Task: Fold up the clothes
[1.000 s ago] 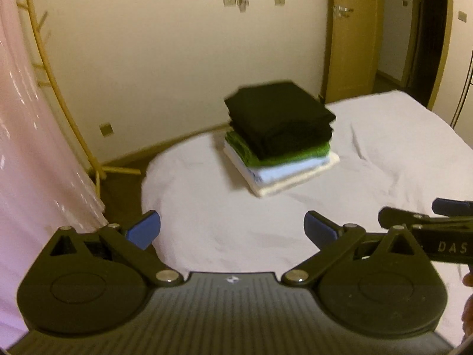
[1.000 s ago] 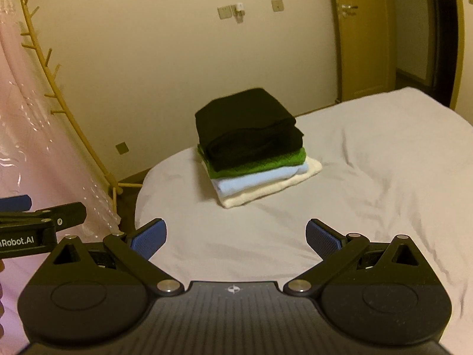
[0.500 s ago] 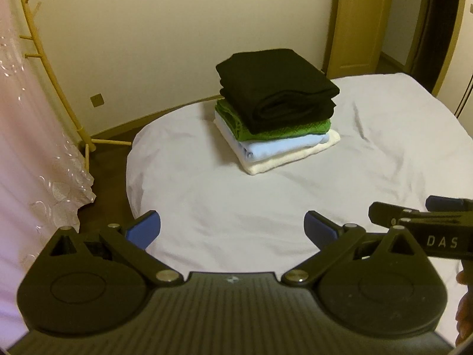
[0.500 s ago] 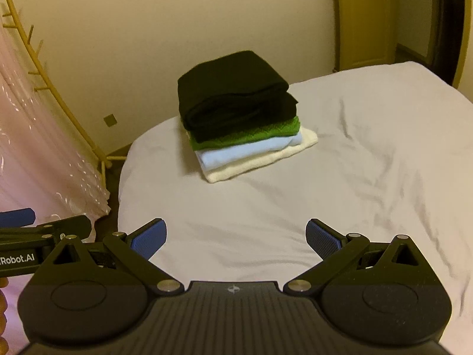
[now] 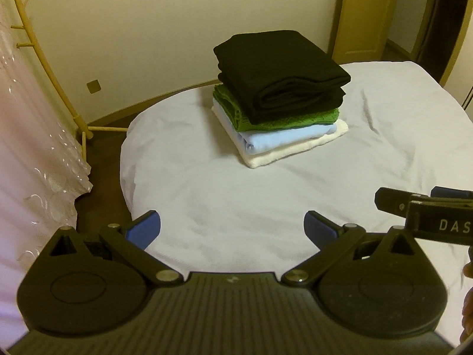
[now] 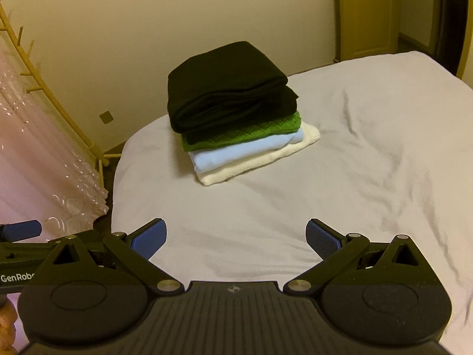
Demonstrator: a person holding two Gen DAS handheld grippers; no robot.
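Note:
A stack of folded clothes [image 5: 280,97] sits on the white bed [image 5: 236,207]: a black garment [image 6: 227,88] on top, then a green knit [image 6: 242,137], a light blue piece [image 6: 236,153] and a cream piece [image 6: 257,165] at the bottom. My left gripper [image 5: 232,229] hovers open over the sheet in front of the stack, holding nothing. My right gripper [image 6: 235,238] is open too, empty, at about the same distance from the stack. Each gripper shows at the edge of the other's view.
A pink sheer curtain [image 5: 32,159] and a yellow wooden coat rack [image 5: 53,80] stand left of the bed. A cream wall [image 5: 177,23] lies behind the stack, with a wooden door [image 5: 363,14] at the back right. Wrinkled sheet [image 6: 369,162] spreads right of the stack.
Both grippers have tilted downward and come closer to the bed, so the stack sits larger and lower relative to the wall. Both stay open and empty.

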